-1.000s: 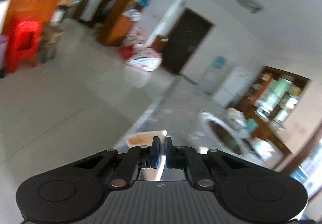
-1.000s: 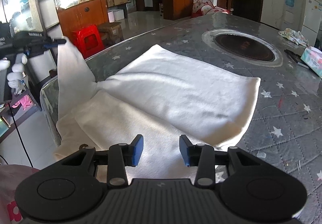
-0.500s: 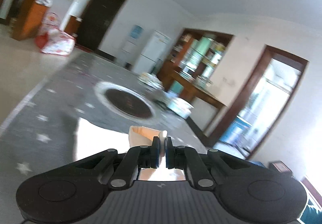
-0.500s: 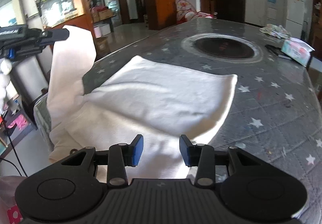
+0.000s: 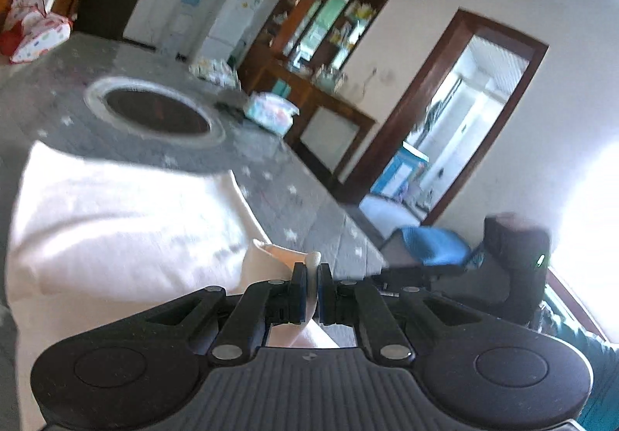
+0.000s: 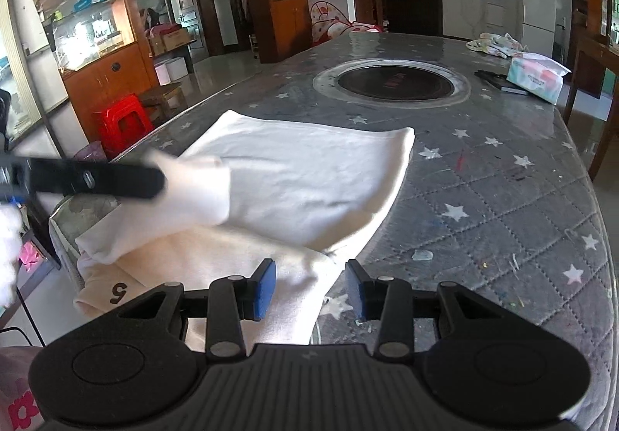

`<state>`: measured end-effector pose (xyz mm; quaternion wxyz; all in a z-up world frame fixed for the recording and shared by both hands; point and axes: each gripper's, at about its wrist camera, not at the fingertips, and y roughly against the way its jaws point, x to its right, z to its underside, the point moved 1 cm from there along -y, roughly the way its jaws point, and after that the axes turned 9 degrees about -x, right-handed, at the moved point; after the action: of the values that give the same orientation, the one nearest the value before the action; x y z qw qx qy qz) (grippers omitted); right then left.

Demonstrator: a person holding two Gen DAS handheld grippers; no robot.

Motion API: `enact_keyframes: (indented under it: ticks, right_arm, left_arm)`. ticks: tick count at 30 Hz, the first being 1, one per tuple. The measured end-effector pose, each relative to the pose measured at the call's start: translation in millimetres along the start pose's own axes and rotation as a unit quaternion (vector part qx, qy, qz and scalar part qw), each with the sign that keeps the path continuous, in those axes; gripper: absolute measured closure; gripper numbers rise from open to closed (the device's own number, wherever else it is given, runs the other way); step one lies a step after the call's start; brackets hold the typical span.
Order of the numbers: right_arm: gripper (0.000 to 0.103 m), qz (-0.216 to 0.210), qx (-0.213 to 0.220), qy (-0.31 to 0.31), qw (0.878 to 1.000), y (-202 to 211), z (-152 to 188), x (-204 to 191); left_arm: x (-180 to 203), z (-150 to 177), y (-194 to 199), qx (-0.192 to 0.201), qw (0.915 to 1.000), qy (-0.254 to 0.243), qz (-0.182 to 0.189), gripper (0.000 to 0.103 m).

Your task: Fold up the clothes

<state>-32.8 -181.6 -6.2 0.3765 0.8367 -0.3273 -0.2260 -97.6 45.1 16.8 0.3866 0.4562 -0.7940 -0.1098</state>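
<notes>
Fabric is sitting pinched between the closed jaws of the left gripper (image 5: pixel 312 289), which is now swinging its sleeve in over the cream garment (image 6: pixel 309 175) rather than holding it high beside the table (image 6: pixel 522 222), as a second ago (the fold looks underway). The right gripper (image 6: pixel 310 289) is hovering wide apart, empty, over the garment's near edge.
</notes>
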Motion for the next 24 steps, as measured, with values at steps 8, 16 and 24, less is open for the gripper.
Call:
enact_keyframes:
  ticks: [8,16,24]
  right_arm:
    - [0.064,0.0,0.002,-0.001,1.0,1,-1,1]
    - [0.064,-0.028,-0.013,0.025,0.999,-6,-1,-14]
    - [0.072,-0.045,-0.04,0.035,0.998,-29,-1,-27]
  left_arm:
    - [3,20,-20,-0.053,0.9982,-0.019,0.018,0.082]
    - [-30,25,25,-0.031,0.9981,-0.027,-0.047,0.067]
    - [-70,41,70,-0.006,0.9888,0.008,-0.149,0.068]
